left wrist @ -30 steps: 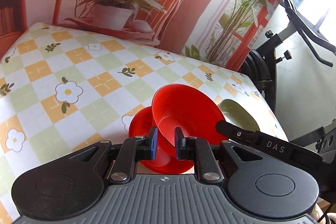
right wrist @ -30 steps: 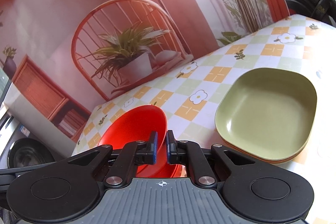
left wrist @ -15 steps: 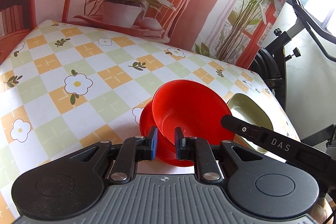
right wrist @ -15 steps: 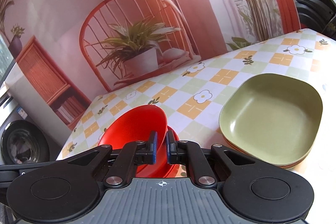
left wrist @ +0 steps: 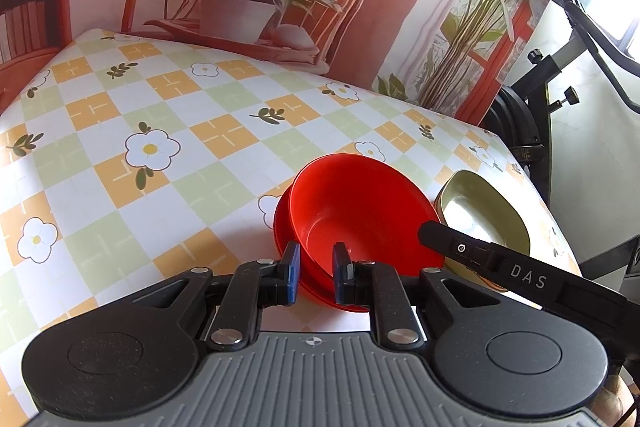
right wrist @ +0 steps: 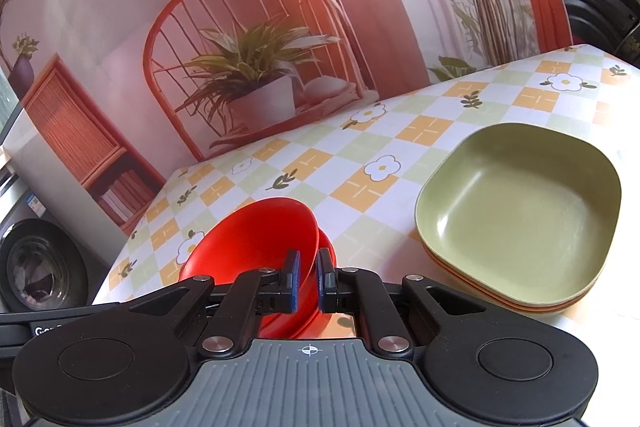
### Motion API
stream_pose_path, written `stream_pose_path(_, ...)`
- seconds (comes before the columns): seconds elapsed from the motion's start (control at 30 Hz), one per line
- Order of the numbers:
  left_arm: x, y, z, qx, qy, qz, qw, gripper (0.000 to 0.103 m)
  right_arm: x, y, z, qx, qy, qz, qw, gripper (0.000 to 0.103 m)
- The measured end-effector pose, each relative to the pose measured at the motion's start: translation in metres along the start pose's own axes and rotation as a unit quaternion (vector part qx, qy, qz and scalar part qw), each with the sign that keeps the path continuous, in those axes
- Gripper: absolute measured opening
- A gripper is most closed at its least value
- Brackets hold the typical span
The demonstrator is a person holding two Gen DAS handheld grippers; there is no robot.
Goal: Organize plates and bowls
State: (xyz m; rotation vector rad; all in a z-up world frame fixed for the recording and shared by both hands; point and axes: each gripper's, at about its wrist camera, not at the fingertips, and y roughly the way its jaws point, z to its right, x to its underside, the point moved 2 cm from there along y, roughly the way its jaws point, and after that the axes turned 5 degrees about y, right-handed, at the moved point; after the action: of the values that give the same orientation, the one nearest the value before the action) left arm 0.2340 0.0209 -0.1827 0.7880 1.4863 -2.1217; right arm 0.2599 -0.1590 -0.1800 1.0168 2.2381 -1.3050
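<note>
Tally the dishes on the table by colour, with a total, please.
red bowls: 2
green plate: 1
orange-edged plates under the green one: at least 1, exact count unclear
Total: 3 clearly countable, plus the hidden stack.

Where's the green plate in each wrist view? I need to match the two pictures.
Left wrist: green plate at lower right, partly hidden behind the red bowl and a black arm marked DAS.
Right wrist: green plate in full view at right, topping a stack with an orange edge beneath.
Shared landmark: the tilted red bowl, left of the plate in both views.
</note>
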Motion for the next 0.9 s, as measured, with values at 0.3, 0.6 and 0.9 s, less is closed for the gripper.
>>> stream_pose_path(0.3,0.0020,0.0043,-0.0021,0.000,-0.008,-0.007,0.9999,0.018,0.0012,0.0031,0.0013,0.003,-0.001,-0.007,1.000,0.009)
stream_pose_path(0.6,0.0041,0.0066,-0.0031,0.001,-0.016,-0.012,0.9998,0.018,0.0030,0.0045,0.0007,0.008,-0.006,-0.011,1.000,0.010)
stream_pose_path(0.9,0.0063,0.0075,-0.0059,0.000,-0.027,-0.013,0.9996,0.018,0.0041,0.0045,0.0021,0.011,-0.007,-0.010,1.000,0.015)
